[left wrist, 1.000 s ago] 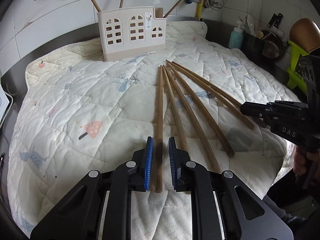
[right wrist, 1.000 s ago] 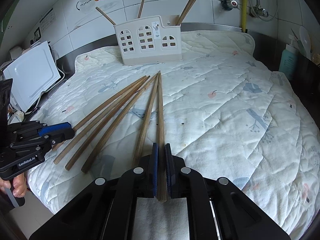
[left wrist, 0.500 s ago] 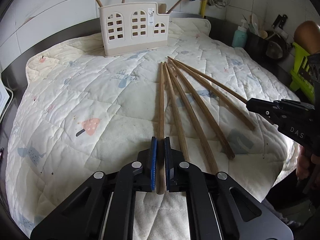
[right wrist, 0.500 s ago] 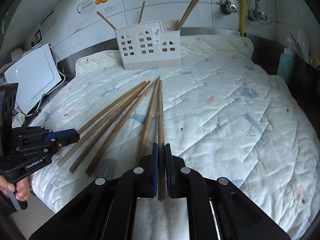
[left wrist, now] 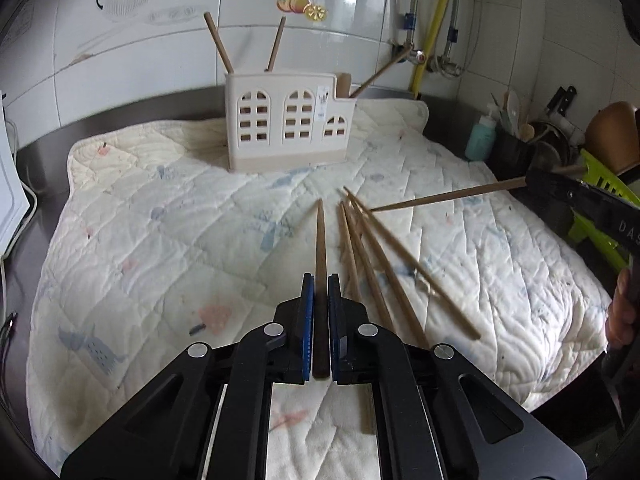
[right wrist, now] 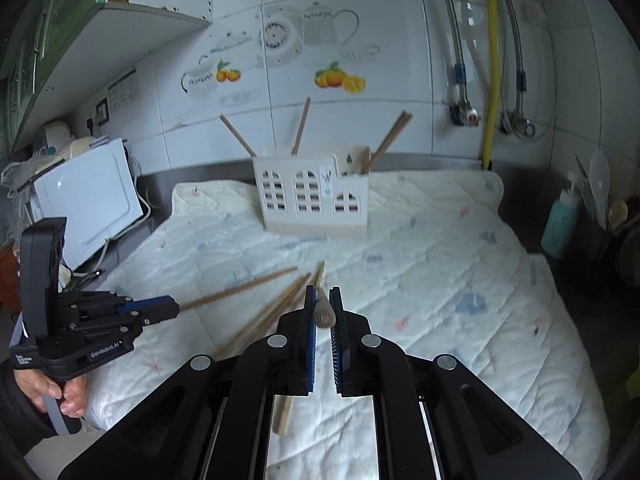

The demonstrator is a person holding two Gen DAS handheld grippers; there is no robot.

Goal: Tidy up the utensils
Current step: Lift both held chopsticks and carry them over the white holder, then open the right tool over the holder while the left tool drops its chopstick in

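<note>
My left gripper [left wrist: 320,280] is shut on one wooden chopstick [left wrist: 320,240], which points ahead above the quilt toward the white utensil holder [left wrist: 288,128]. My right gripper [right wrist: 323,294] is shut on another chopstick [right wrist: 324,312], seen almost end-on and blurred. The left wrist view shows the right gripper [left wrist: 534,180] at the right with its chopstick [left wrist: 448,197] lifted and pointing left. In the right wrist view, the left gripper [right wrist: 174,308] is at the left with its chopstick [right wrist: 240,288]. Three loose chopsticks [left wrist: 384,264] lie fanned on the quilt. The holder [right wrist: 312,200] has several chopsticks standing in it.
A cream quilt [left wrist: 160,240] covers the counter. A white appliance [right wrist: 92,200] stands at the left edge. At the right sit a teal bottle [left wrist: 482,140], a dark pot of utensils [left wrist: 516,148] and a green rack [left wrist: 600,200]. Tiled wall and pipes rise behind.
The left gripper shut on the leftmost chopstick. Both grippers then rose, each lifting its chopstick off the quilt, and the remaining chopsticks look slightly shifted.
</note>
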